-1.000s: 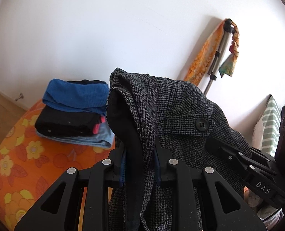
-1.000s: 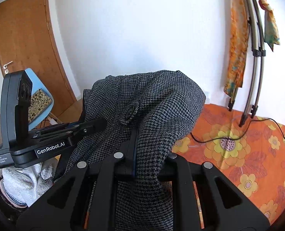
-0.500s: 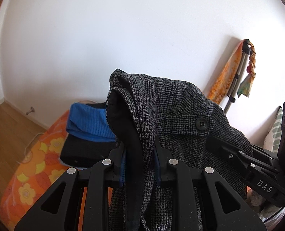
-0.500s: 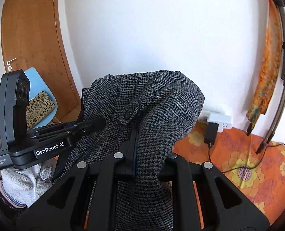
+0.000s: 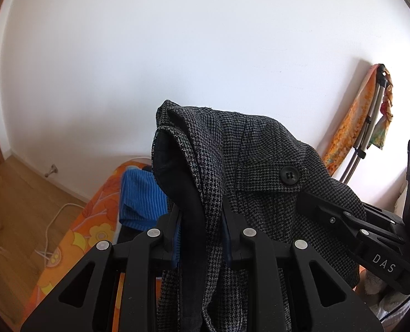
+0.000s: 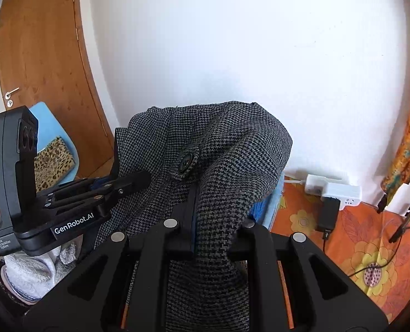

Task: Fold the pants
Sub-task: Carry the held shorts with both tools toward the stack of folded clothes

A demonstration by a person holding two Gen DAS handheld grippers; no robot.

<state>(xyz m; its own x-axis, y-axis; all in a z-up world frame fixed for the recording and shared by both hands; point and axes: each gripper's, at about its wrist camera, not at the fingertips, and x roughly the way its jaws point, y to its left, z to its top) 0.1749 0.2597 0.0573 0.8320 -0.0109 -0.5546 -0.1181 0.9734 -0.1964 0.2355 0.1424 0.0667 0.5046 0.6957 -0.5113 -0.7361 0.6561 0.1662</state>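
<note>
Left wrist view: left hand-held gripper (image 5: 200, 221) is clamped on the houndstooth pants (image 5: 260, 166), held raised before the white wall (image 5: 177, 55). Right hand-held gripper (image 6: 216, 207) likewise grips the same pants (image 6: 232, 149) above the orange floral bedspread (image 6: 370, 249).

left tool (image 5: 200, 221) and right tool (image 6: 213, 221), both clamped, raised side by side
</note>
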